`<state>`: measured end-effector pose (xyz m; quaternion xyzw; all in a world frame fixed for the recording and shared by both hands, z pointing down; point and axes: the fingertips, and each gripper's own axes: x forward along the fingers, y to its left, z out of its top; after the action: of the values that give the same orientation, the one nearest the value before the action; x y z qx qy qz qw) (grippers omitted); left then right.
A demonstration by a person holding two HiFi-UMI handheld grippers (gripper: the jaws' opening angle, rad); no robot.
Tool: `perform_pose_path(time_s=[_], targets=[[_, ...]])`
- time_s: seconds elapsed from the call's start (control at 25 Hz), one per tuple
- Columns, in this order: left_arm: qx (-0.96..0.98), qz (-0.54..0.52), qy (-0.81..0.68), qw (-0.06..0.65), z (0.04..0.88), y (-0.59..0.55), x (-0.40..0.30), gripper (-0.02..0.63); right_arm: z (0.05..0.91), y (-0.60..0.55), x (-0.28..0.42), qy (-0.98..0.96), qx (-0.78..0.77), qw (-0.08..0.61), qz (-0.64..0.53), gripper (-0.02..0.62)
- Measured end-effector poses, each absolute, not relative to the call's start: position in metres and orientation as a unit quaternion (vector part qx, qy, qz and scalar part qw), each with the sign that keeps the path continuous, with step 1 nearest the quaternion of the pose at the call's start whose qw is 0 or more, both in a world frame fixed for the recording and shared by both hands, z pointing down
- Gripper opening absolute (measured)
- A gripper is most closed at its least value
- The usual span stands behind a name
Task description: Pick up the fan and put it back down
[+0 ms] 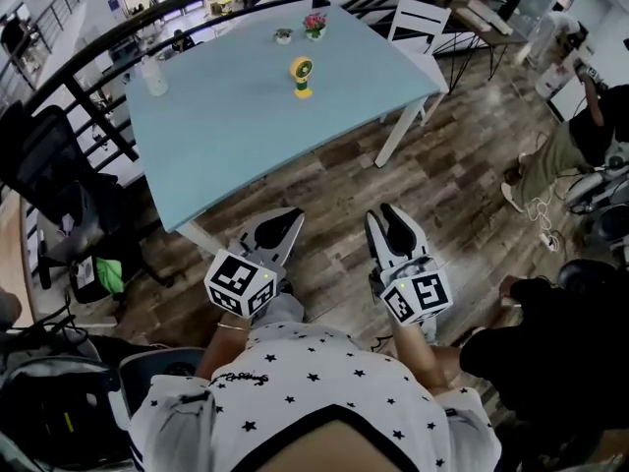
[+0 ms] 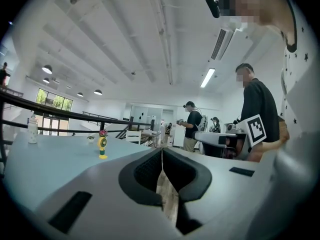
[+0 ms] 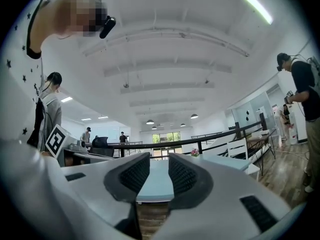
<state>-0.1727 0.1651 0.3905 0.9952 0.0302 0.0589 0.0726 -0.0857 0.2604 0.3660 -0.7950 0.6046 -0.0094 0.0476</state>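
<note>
The small yellow fan (image 1: 301, 75) stands upright on the far half of the light blue table (image 1: 216, 136), well beyond both grippers. My left gripper (image 1: 280, 226) hangs over the wooden floor just short of the table's near edge, its jaws closed together with nothing between them. In the left gripper view the fan (image 2: 102, 147) shows small to the left of the shut left gripper (image 2: 161, 156). My right gripper (image 1: 385, 220) is beside it, also over the floor, open and empty. The right gripper (image 3: 152, 166) frames the table top (image 3: 156, 181); no fan shows there.
On the table's far edge stand a pink flower pot (image 1: 314, 24), a small plant pot (image 1: 283, 35) and a bottle (image 1: 154, 75). A white chair (image 1: 420, 23) is behind the table, a black railing (image 1: 98, 116) and office chair (image 1: 49, 165) to the left. People (image 1: 580, 126) are at the right.
</note>
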Motion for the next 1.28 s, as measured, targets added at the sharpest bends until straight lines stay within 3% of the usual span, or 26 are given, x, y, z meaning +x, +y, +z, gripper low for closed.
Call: perform_pose_path(time_s=[0.72, 1.28], targets=[[0.991, 0.076, 0.065, 0.090, 0.399, 0.055, -0.103, 0.029, 0.369, 0.154, -0.019, 0.574, -0.817, 0.030, -0.036, 0.132], [0.990, 0.079, 0.038, 0.107, 0.419, -0.007, -0.116, 0.029, 0.381, 0.092, -0.021, 0.588, -0.808, 0.011, -0.044, 0.152]])
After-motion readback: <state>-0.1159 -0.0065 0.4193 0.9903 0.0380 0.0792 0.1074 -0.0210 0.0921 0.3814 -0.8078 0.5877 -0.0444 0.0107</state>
